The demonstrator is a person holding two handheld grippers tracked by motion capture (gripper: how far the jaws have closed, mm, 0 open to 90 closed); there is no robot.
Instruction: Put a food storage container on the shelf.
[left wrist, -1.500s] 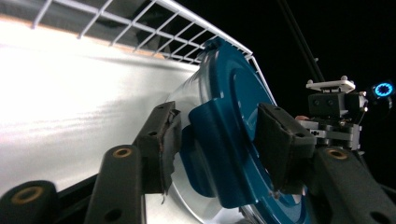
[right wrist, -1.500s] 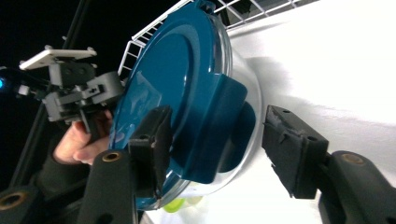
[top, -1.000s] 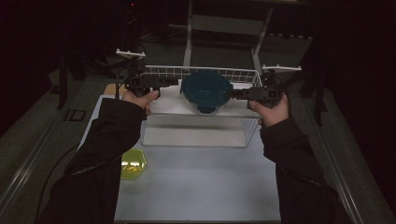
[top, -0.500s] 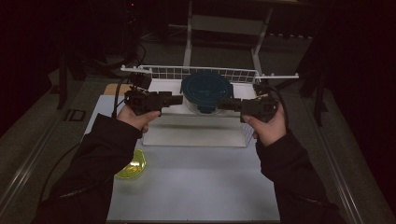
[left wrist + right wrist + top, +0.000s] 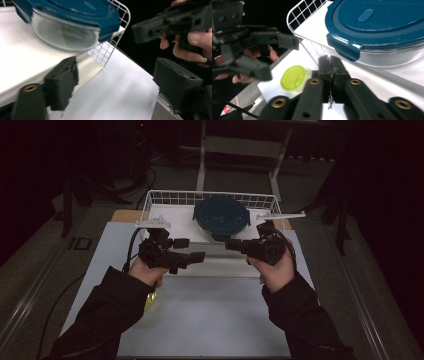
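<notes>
Holding both grippers in front of the glass container with the blue lid (image 5: 221, 218), sitting inside the white wire basket (image 5: 150, 202) on the surface. Left gripper (image 5: 192, 258) fingers just opening wide, gripping nothing; right gripper (image 5: 231, 244) fingers just closing fully together, empty too.

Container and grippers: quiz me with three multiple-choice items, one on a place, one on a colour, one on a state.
1. Where is the container?
A. in the wire basket
B. on the floor
C. in the left gripper

2. What colour is the small lid on the table?
A. red
B. yellow-green
C. white

3. How stands the right gripper?
A. open and empty
B. shut on the container
C. shut and empty

Answers:
1 A, it stands inside the wire walls.
2 B, the right gripper view shows it yellow-green.
3 C, its jaws have just been closing and meet with nothing between them, short of the container.
</notes>
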